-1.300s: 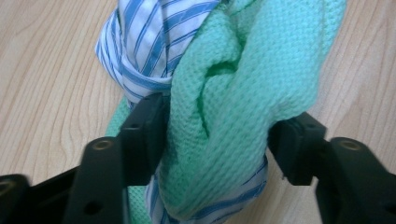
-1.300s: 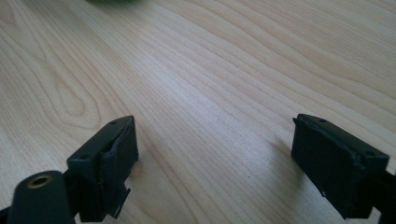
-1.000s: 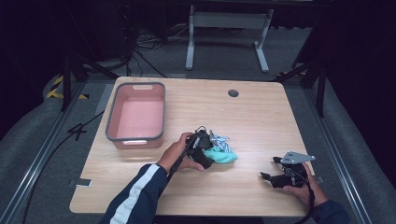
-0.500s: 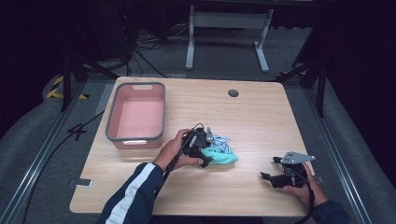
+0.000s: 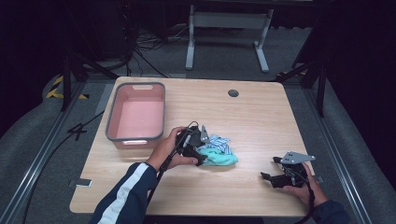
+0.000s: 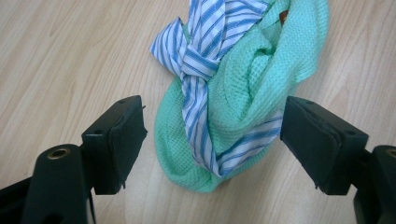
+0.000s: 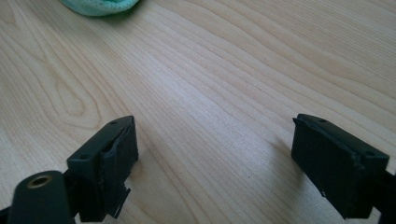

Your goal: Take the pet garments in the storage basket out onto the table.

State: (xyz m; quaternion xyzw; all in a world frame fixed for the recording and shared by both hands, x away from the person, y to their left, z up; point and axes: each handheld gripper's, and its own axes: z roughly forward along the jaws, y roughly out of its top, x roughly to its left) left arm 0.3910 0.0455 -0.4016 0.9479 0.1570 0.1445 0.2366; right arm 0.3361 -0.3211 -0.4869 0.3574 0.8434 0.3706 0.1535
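1. The left gripper (image 6: 212,140) stands with its black jaws spread on either side of the twisted bundle of mint-green knit cloth and blue-striped white fabric (image 6: 233,102), gripping nothing; it should settle so both pads meet the thick middle, not one loose tail.
2. The bundle lies on the pale wooden table (image 5: 261,116), just beside the pink plastic tub with a grey rim (image 5: 137,114).
3. The right gripper (image 7: 215,163), farther from the tub, hangs spread and empty over bare wood.
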